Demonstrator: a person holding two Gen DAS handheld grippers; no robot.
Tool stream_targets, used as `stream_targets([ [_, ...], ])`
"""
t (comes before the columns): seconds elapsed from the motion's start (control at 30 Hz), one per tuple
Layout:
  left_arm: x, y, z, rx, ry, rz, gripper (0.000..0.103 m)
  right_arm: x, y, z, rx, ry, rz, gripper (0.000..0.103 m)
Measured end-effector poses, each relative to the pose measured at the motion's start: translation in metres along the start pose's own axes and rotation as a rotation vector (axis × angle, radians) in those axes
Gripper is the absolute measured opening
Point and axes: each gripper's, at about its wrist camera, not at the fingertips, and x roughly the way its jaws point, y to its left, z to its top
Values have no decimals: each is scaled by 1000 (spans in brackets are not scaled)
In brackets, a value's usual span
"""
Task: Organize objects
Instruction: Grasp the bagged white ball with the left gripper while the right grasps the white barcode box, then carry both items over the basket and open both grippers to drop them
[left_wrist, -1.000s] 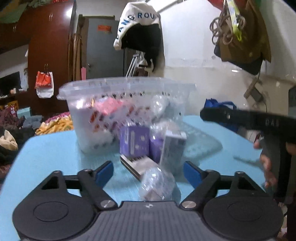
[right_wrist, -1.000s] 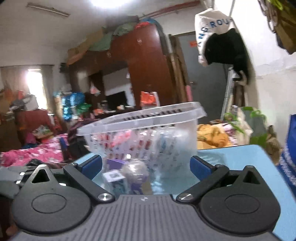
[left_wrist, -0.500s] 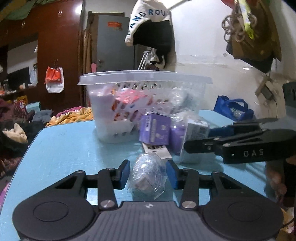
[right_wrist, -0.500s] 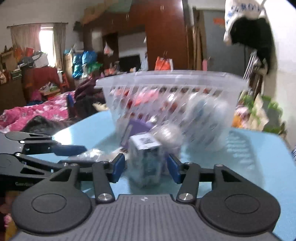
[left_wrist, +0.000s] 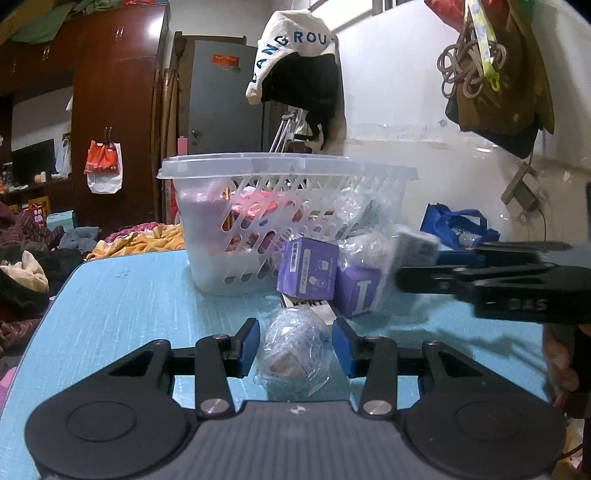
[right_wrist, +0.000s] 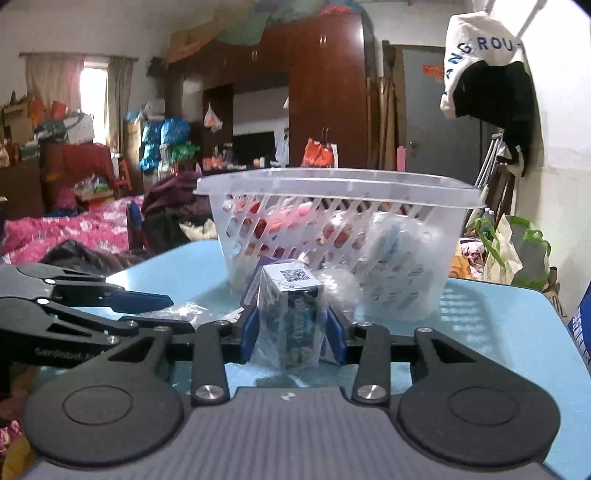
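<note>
Cluttered blue table (left_wrist: 122, 306): left gripper (left_wrist: 295, 347) clenches a light, crinkly wrapped bundle (left_wrist: 295, 354) between its jaws, right gripper (right_wrist: 290, 330) squeezes a slippery wrapped box (right_wrist: 291, 317) mid-sides.

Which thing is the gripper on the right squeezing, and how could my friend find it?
Find the see-through basket on the blue table. Just in front stands an upright little box in clear plastic wrap, pinched in the right gripper. Unlike the purple boxes beside it, it has a square code on top.

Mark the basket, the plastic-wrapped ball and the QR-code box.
basket (left_wrist: 288, 170), left wrist view, front rim.
plastic-wrapped ball (left_wrist: 295, 347), left wrist view, middle of wrap.
QR-code box (right_wrist: 291, 317), right wrist view, front face.
</note>
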Motion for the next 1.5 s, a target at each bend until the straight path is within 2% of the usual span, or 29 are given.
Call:
stream_targets([
  [0.17,-3,1,-1,-6,-34,-13,47,-18,-23,-7,79,-68,8,43],
  [0.33,-6,1,-1,-7,-58,-23,47,-24,-35,-12,129,-100,13,43],
  [0.73,-12,2,-4,-9,-114,-19,47,-32,-25,-18,73,-166,-38,43],
  [1.17,-21,0,-6,1,-176,19,47,-36,-25,-19,77,-177,-35,43],
  [1.5,-41,-5,5,7,-245,1,47,-56,-32,-14,89,-237,-54,43],
])
